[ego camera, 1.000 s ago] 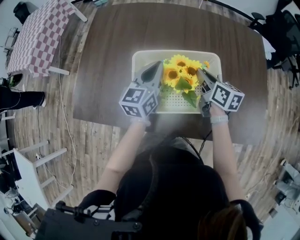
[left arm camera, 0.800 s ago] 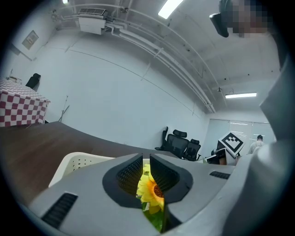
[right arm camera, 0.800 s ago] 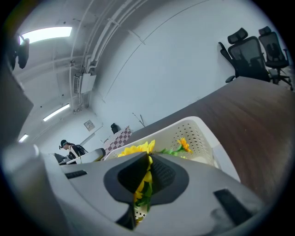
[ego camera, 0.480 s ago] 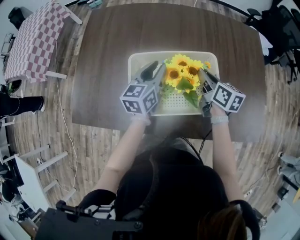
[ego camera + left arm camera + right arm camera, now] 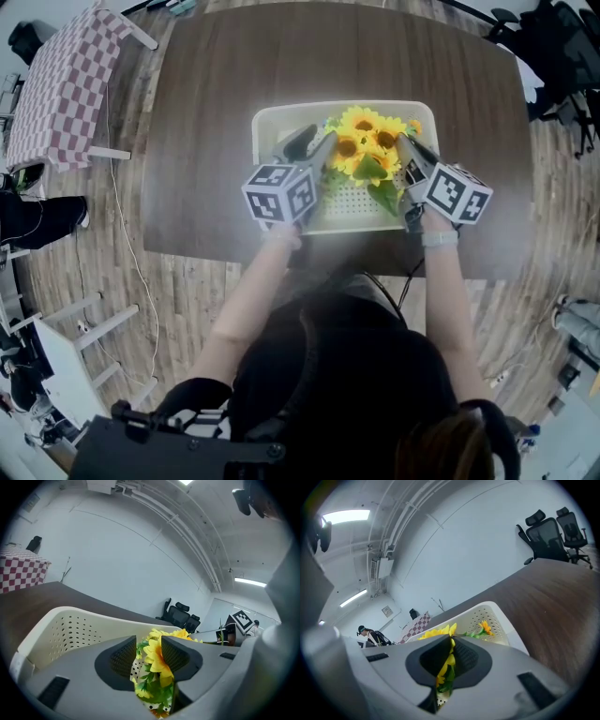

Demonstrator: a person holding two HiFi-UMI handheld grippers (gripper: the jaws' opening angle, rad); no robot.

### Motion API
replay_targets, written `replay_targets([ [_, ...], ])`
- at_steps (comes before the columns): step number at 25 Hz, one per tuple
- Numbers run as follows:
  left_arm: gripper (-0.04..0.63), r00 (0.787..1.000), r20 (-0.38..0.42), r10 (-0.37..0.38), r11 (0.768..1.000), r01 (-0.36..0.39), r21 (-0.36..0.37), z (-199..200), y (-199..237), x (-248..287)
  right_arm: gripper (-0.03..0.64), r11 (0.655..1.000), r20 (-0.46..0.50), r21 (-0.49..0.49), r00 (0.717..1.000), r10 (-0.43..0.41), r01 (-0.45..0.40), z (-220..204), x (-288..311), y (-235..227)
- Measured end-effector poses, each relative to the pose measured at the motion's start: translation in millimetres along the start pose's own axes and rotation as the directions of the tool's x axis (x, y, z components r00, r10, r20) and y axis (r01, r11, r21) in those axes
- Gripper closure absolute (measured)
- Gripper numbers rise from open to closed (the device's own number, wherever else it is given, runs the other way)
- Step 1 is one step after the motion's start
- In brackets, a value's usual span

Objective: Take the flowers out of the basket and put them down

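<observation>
Inside basket [image 5: 267, 122], flowers [image 5: 366, 141] between just-opened left tongs [image 5: 149, 645], pinched by right tongs [image 5: 451, 648]

Grey left gripper [image 5: 312, 145] and right gripper [image 5: 405, 142] bear black-and-white marker cubes [image 5: 278, 194] (fingers [image 5: 121, 656] ribbed); the person [image 5: 347, 375] wears a black top.

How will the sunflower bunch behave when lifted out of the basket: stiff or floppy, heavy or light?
Probably light: the sunflower bunch looks like thin petals and leaves. Likely floppy: the right gripper pinches only petals and a leaf, so heads may droop or slip free. Stems might snag the perforated basket.
</observation>
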State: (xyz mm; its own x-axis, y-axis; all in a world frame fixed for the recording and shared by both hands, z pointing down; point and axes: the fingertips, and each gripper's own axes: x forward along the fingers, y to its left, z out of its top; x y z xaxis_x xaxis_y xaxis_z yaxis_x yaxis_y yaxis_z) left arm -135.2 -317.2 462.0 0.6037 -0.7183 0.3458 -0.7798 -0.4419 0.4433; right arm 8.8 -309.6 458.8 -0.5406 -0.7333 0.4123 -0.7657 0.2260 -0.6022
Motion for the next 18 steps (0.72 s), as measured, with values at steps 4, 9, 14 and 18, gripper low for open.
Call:
replay_targets([
  [4,0.420,1.000,-0.026,-0.017,0.999,0.016,-0.040,-7,-4,7,0.609,1.000,0.003,0.007,1.000,-0.003,0.003,4,-3,-3],
  [9,0.422,0.997,-0.052,-0.055,0.996,0.051,-0.076,-18,-5,8,0.609,1.000,0.005,0.011,1.000,-0.009,0.009,-1,-1,-2],
  [14,0.462,0.995,-0.050,-0.086,0.990,0.080,-0.116,-19,-10,11,0.609,1.000,0.006,0.020,1.000,-0.008,0.008,0,-3,-2],
  [18,0.497,0.994,-0.048,-0.101,0.986,0.093,-0.135,-21,-6,9,0.609,0.999,0.010,0.032,1.000,-0.001,0.001,-4,0,1],
])
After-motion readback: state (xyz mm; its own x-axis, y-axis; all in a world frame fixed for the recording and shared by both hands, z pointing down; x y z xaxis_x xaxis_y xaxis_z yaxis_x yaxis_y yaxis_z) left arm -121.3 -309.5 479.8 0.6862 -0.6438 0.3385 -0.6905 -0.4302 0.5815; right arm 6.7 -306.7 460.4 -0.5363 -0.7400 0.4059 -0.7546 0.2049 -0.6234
